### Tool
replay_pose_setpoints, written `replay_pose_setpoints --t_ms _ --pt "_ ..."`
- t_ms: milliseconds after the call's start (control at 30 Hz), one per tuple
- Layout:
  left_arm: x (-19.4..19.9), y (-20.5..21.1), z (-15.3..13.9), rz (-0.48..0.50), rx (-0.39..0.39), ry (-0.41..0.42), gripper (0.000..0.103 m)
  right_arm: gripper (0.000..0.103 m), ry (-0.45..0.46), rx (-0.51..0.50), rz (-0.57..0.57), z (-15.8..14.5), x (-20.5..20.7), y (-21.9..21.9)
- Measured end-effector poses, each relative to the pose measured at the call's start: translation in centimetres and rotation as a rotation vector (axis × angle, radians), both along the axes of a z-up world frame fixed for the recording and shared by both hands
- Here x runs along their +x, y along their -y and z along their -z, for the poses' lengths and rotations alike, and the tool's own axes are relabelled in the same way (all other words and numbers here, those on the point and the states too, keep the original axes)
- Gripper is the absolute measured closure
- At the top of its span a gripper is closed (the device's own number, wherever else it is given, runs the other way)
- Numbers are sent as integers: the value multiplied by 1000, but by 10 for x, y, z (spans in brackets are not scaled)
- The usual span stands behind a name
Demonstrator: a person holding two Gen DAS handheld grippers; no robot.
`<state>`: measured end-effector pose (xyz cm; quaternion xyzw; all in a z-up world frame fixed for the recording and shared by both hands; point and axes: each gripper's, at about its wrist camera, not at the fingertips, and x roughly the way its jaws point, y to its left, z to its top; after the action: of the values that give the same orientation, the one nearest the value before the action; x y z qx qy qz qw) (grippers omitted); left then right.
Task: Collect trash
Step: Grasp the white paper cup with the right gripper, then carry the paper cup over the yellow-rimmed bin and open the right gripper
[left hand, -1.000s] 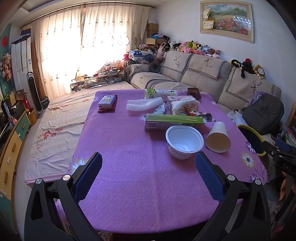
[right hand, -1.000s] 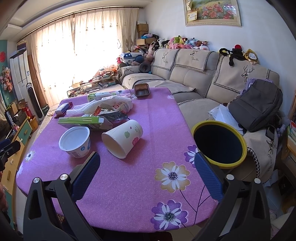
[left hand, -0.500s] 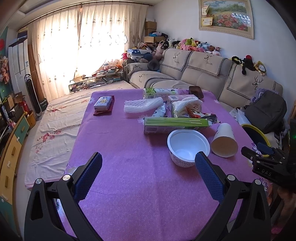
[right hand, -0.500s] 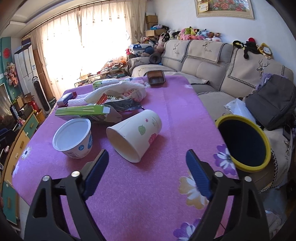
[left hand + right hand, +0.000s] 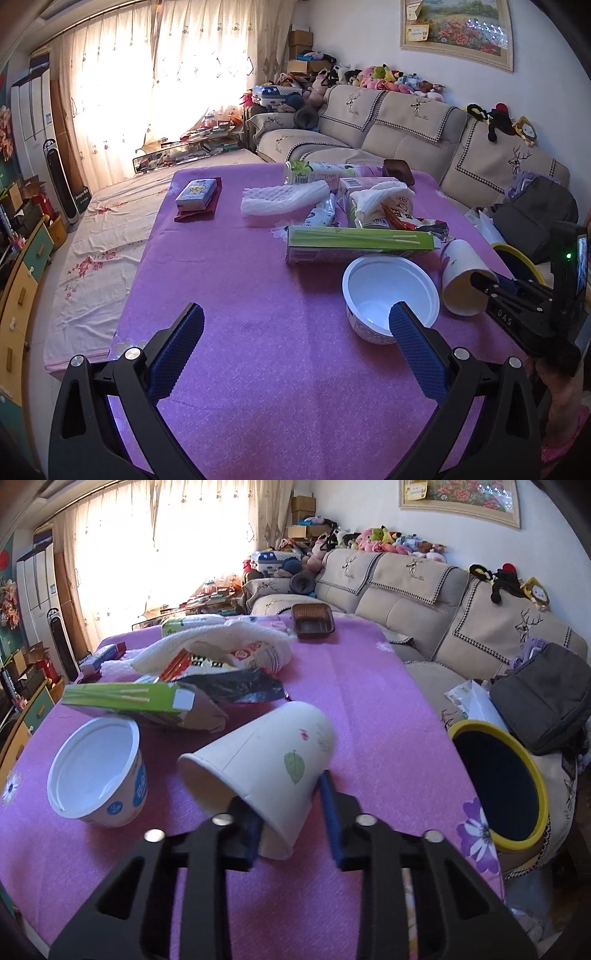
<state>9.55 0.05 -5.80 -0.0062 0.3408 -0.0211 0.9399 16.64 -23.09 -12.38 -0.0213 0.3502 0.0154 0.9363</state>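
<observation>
A white paper cup (image 5: 258,771) with a leaf print lies on its side on the purple table; it also shows in the left wrist view (image 5: 461,277). My right gripper (image 5: 291,823) is shut on its rim, one finger inside and one outside. A white plastic bowl (image 5: 389,295) stands beside the cup, also in the right wrist view (image 5: 98,771). My left gripper (image 5: 295,343) is open and empty, its right finger just in front of the bowl. A yellow-rimmed bin (image 5: 502,786) stands off the table's right edge.
Behind the cup lie a green box (image 5: 358,242), snack wrappers (image 5: 229,686), a white foam sheet (image 5: 284,197) and a small blue box (image 5: 195,194). A brown tray (image 5: 312,622) sits at the far end. A sofa with a grey backpack (image 5: 543,701) flanks the right.
My right gripper moved forward to the paper cup and closed on its rim. My left gripper moved forward, closer to the bowl, and stays open.
</observation>
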Motion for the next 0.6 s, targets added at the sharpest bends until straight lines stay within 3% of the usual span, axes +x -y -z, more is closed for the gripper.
replay_pose_setpoints --t_ms 133,300,367,467,600 --pt "8 1 6 8 -9 -19 4 100 -8 43 -12 -9 3 17" --pt "11 3 3 27 -5 -3 4 101 -54 203 -27 -33 5 72" --pt "11 5 0 37 -6 9 4 100 -58 228 17 -44 6 106" --pt "9 10 -3 51 -2 22 4 100 -70 182 141 -55 11 167" --pt "11 24 -5 74 7 20 4 100 -191 152 284 -30 38 241"
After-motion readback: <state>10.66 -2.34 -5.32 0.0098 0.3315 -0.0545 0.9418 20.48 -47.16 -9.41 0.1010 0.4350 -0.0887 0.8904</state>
